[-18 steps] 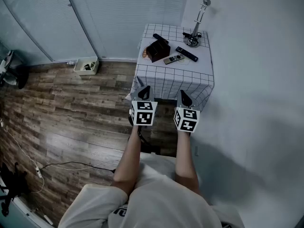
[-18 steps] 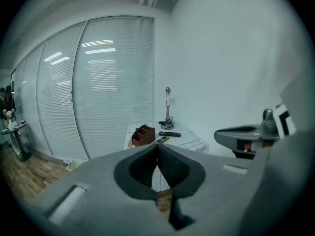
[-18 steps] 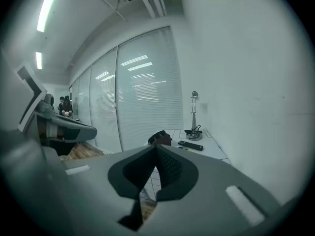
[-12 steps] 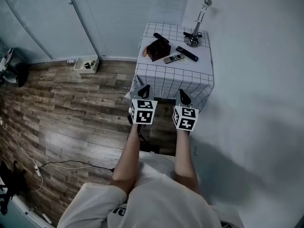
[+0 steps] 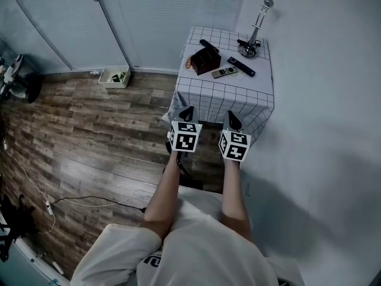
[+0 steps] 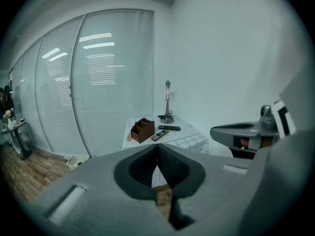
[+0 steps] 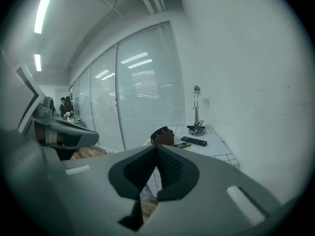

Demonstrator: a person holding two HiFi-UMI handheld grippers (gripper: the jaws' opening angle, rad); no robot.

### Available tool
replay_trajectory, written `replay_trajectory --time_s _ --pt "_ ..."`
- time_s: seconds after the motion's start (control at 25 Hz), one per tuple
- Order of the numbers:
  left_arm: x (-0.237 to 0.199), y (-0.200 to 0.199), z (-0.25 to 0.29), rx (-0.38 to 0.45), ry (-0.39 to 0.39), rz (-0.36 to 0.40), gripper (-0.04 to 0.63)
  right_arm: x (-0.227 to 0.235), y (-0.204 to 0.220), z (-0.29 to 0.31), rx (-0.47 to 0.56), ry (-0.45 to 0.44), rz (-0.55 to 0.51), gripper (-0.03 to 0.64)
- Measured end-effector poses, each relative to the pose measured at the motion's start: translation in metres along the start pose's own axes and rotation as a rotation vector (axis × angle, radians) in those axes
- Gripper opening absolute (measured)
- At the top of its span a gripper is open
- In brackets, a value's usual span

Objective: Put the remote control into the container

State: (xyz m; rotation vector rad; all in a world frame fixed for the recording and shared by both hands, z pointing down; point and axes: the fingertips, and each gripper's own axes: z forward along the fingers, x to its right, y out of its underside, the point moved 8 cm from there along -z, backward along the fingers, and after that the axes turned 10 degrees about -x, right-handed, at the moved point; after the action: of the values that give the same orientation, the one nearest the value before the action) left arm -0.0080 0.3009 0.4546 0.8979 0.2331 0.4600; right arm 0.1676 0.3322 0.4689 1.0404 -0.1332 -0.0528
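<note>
1. Both claws are empty here: the left claw [image 5: 187, 112] and the right claw [image 5: 233, 120] have their jaws pressed together with nothing between them, and both are well short of the brown wooden container [image 5: 205, 59].
2. The slim silver-grey remote control [image 5: 224, 72] lies flat on the white checked tabletop [image 5: 257, 81], just beside the container on its near right side. A long black remote [image 5: 241, 67] lies further right of the container. Which of the two is meant, I cannot tell.
3. This looks like the approach. To do it well, the right claw, the closer one, should open before it arrives. It should then come in low and close across the remote's narrow width, clear of the container's wall.
4. Both forearms reach forward side by side, and both claws point toward the container, tipped a little downward.
</note>
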Motion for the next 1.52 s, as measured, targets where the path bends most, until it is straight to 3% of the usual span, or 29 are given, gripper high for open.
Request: replay_trajectory --time_s 0.28,0.4,0.6,0.88,1.16,1.32,1.52 --pt "-0.003 -0.003 0.003 0.013 -0.007 -0.054 0.003 0.002 0.003 0.0 0.022 -0.077 0.008 0.002" --pt "0.0 -0.005 0.011 0.021 0.002 -0.067 0.003 -0.001 0.005 0.005 0.016 -0.121 -0.035 0.002" --pt "0.004 -0.009 0.023 0.004 0.016 -0.008 0.003 0.001 -0.001 0.017 -0.009 -0.125 -0.053 0.0" --pt "-0.015 -0.033 0.04 0.035 0.003 0.01 0.003 -0.013 -0.011 0.046 -0.007 -0.168 -0.09 0.0" --pt "-0.034 -0.063 0.077 0.051 0.016 -0.031 0.003 -0.002 -0.043 0.082 0.013 -0.147 -0.089 0.002" --pt "-0.05 -0.085 0.095 0.077 -0.007 -0.016 0.003 -0.001 -0.049 0.097 -0.001 -0.144 -0.091 0.002" --pt "-0.067 -0.097 0.122 0.043 0.003 -0.03 0.003 0.003 -0.056 0.128 -0.039 -0.127 -0.085 0.002"
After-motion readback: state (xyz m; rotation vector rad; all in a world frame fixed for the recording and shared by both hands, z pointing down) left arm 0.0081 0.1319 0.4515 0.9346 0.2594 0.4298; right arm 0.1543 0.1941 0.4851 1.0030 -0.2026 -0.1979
